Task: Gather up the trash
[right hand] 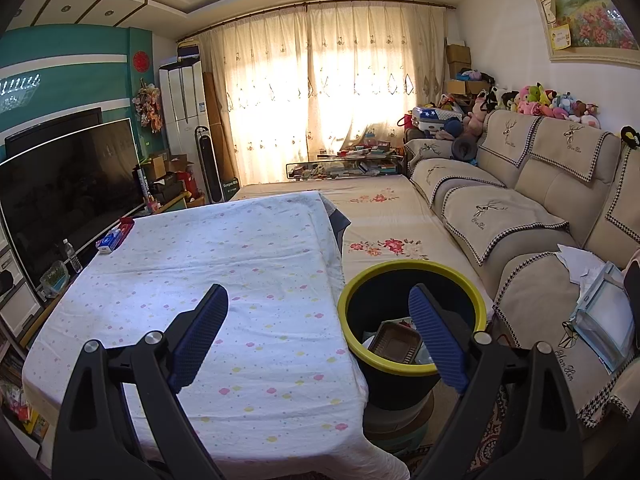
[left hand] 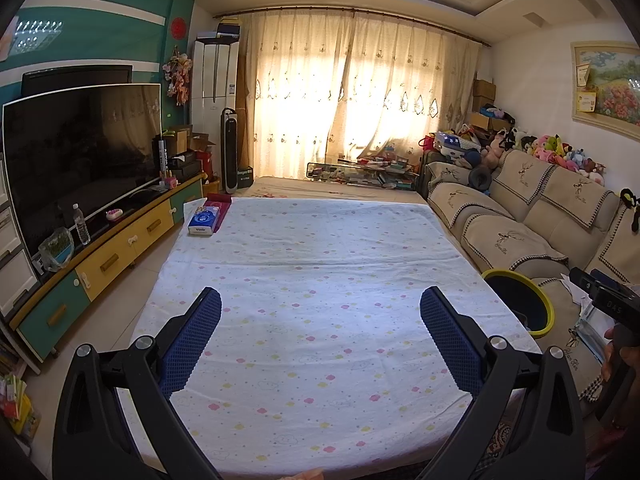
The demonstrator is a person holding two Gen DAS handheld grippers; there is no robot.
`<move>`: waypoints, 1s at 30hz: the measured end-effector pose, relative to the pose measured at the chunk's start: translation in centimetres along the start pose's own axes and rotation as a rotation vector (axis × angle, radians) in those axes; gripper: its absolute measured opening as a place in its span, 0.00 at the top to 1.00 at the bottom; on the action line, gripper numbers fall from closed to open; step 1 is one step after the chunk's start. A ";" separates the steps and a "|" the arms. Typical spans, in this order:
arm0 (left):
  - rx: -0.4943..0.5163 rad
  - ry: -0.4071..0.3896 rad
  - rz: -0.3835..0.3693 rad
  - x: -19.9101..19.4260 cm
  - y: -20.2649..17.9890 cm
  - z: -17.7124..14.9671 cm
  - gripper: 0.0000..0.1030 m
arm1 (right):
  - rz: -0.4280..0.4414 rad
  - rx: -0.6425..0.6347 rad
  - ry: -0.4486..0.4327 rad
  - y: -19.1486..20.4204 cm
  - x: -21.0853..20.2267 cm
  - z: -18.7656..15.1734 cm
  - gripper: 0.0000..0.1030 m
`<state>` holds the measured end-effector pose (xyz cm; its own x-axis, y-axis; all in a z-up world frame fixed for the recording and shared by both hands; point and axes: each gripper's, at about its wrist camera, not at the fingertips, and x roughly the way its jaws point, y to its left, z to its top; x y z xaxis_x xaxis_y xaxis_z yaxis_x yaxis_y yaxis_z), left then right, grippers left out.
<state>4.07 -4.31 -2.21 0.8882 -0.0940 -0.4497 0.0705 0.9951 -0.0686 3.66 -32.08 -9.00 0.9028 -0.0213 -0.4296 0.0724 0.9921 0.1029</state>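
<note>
Sunlit curtains [left hand: 360,92] fill the far wall of a living room, with a television [left hand: 80,152] at the left of both views and a beige sofa [right hand: 520,208] along the right. Most of the lower half of each frame is taken up by the tabletop [left hand: 320,280], which is covered by a white cloth printed with small pink and yellow clouds. A blue tissue pack [left hand: 204,220] is seen at the far left corner of that cloth, lying on a red box.

The trash bin [right hand: 416,364], dark with a yellow-green rim, is placed just beside the right edge of the tabletop, between it and the sofa. A brown plastic tray [right hand: 394,344] and other scraps are seen inside it. In the left wrist view only part of the bin's rim shows at the right.

The left gripper [left hand: 320,320] is held over the cloth with its blue-padded fingers wide apart and nothing between them. The right gripper [right hand: 318,318] is likewise spread wide and empty; its left finger is seen over the cloth and its right finger [right hand: 436,340] over the bin's opening. Papers and a clear packet [right hand: 604,320] lie on the sofa seat at the right of the frame.
</note>
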 end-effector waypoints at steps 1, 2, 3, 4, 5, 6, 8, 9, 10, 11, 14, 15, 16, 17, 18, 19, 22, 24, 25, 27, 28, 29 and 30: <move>0.000 0.001 -0.004 0.0 0.0 0.1 0.05 | 0.000 0.000 0.000 0.0 0.0 0.0 0.16; -0.001 0.002 -0.008 0.1 0.0 0.1 0.05 | 0.000 0.000 0.001 0.0 0.0 -0.1 0.16; -0.001 0.003 -0.013 0.1 0.0 0.1 0.05 | 0.001 0.000 0.001 0.0 0.1 -0.1 0.16; -0.002 0.004 -0.021 0.1 0.0 0.2 0.05 | 0.001 0.000 0.003 0.0 0.2 -0.1 0.16; -0.004 0.004 -0.029 0.2 0.0 0.2 0.05 | 0.001 0.000 0.004 0.0 0.2 -0.2 0.16; -0.006 0.004 -0.036 0.2 0.0 0.3 0.05 | 0.002 -0.001 0.005 0.0 0.2 -0.3 0.16; -0.010 0.000 -0.048 0.3 0.1 0.4 0.05 | 0.002 -0.001 0.007 0.1 0.4 -0.3 0.16; -0.010 -0.002 -0.050 0.3 0.0 0.5 0.05 | 0.003 -0.001 0.008 0.0 0.4 -0.2 0.16; -0.008 -0.004 -0.050 0.3 0.0 0.5 0.05 | 0.003 -0.001 0.008 0.0 0.4 -0.2 0.16; -0.006 -0.006 -0.051 0.3 -0.1 0.5 0.05 | 0.003 -0.001 0.007 0.0 0.4 -0.2 0.16; 0.004 -0.002 -0.050 0.5 -0.4 0.6 0.05 | 0.002 -0.001 0.008 0.0 0.4 -0.2 0.16; 0.006 0.000 -0.052 0.6 -0.6 0.6 0.05 | 0.003 0.000 0.008 0.0 0.4 -0.2 0.16; 0.008 0.002 -0.054 0.7 -0.7 0.6 0.05 | 0.003 0.000 0.009 0.0 0.4 -0.2 0.16; 0.009 0.004 -0.057 0.8 -0.7 0.6 0.05 | 0.002 0.000 0.011 0.0 0.5 -0.3 0.16; 0.010 0.006 -0.058 0.9 -0.8 0.6 0.05 | 0.002 0.000 0.013 0.0 0.5 -0.4 0.16; 0.012 0.009 -0.059 1.0 -0.8 0.6 0.05 | 0.002 -0.001 0.014 0.1 0.6 -0.5 0.16; 0.011 0.017 -0.064 1.2 -0.9 0.6 0.05 | 0.003 0.000 0.018 0.1 0.7 -0.6 0.16; 0.009 0.021 -0.064 1.4 -0.9 0.5 0.05 | 0.002 0.001 0.018 0.1 0.7 -0.6 0.16; 0.007 0.024 -0.063 1.5 -0.9 0.6 0.05 | 0.003 0.001 0.019 0.0 0.7 -0.5 0.16; 0.000 0.030 -0.066 1.8 -0.8 0.5 0.05 | 0.002 0.001 0.019 0.0 0.7 -0.5 0.16; -0.004 0.027 -0.067 1.9 -0.6 0.5 0.05 | 0.002 0.001 0.021 0.0 0.7 -0.6 0.16; -0.005 0.019 -0.062 1.9 -0.5 0.4 0.05 | 0.003 0.002 0.024 0.0 0.8 -0.6 0.16; -0.004 0.012 -0.058 1.9 -0.5 0.3 0.05 | 0.003 0.001 0.026 0.0 0.9 -0.7 0.16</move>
<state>5.91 -5.02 -2.75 0.8771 -0.1516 -0.4557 0.1195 0.9879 -0.0986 4.16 -32.01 -10.05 0.8915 -0.0151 -0.4528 0.0704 0.9919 0.1054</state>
